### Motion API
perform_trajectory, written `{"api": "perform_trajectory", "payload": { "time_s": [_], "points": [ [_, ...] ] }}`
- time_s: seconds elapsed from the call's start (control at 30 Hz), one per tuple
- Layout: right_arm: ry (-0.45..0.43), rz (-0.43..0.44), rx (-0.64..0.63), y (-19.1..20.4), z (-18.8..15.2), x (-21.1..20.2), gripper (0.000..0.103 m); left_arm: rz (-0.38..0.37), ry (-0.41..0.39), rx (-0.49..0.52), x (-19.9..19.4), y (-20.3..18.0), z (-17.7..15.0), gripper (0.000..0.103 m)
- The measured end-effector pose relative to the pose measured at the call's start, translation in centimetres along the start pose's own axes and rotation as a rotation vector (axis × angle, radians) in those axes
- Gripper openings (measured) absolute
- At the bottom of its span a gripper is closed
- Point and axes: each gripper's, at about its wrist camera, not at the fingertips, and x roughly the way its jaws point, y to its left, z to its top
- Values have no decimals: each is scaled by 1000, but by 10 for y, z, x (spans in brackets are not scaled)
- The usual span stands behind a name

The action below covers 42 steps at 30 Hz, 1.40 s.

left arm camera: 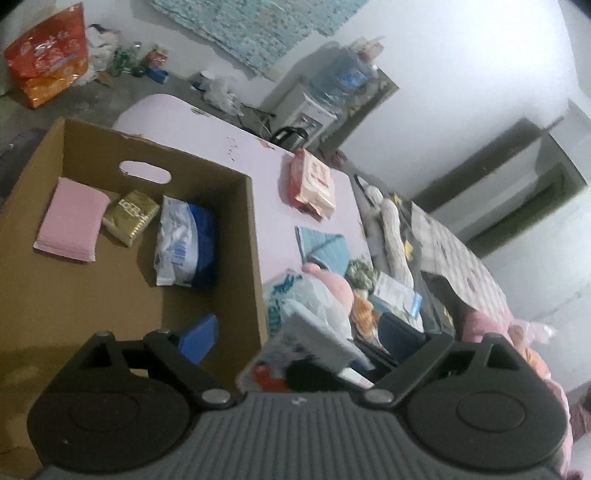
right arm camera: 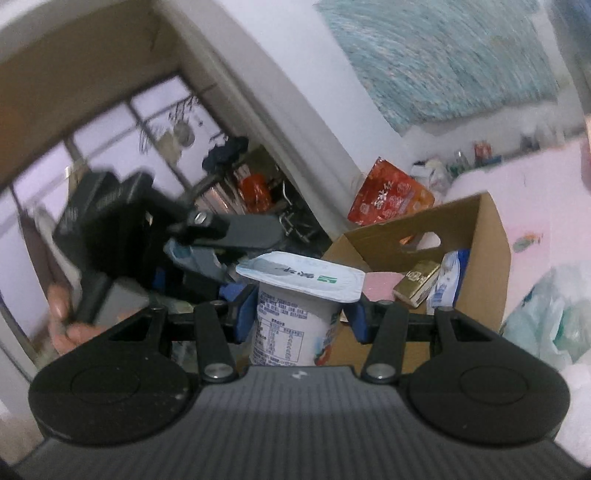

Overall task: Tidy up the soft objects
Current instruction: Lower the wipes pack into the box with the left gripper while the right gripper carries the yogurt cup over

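Three soft packs already lie in your cardboard box, so your left gripper hangs wide and empty over its edge, while your right gripper pinches the yogurt cup beneath its lid, just short of the box.

A water dispenser with a blue bottle stands far ahead of the gripper, a black kettle beside it. An orange bag lies on the floor, far ahead-left. A teal patterned cloth hangs on the wall.
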Motion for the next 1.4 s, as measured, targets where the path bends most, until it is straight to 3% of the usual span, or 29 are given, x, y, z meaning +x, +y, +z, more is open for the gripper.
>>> {"api": "perform_trajectory", "payload": {
  "time_s": [0.17, 0.33, 0.53, 0.67, 0.9, 1.0, 1.07, 1.23, 1.4],
  "points": [
    [33, -120, -279, 46, -12, 4, 49, 63, -15, 101, -5, -18, -9, 94],
    [52, -219, -511, 80, -32, 8, 49, 133, 32, 192, 3, -29, -16, 92],
    [59, -326, -766, 113, -66, 17, 49, 153, 70, 178, 9, -23, -21, 88],
    [51, -378, -839, 122, -82, 18, 49, 143, 83, 103, 7, -9, -19, 77],
    [6, -457, -987, 139, -111, 24, 49, 97, 102, -58, 7, 17, -15, 74],
    [-5, -488, -1042, 145, -123, 28, 49, 111, 87, -107, 5, 26, -14, 65],
    [-11, -506, -1064, 145, -127, 30, 49, 96, 84, -139, 5, 33, -13, 65],
    [1, -513, -1076, 139, -119, 44, 50, 102, 49, -164, 3, 43, -8, 64],
    [76, -480, -1026, 130, -98, 55, 56, 77, 36, -263, 8, 74, 11, 57]
  ]
}}
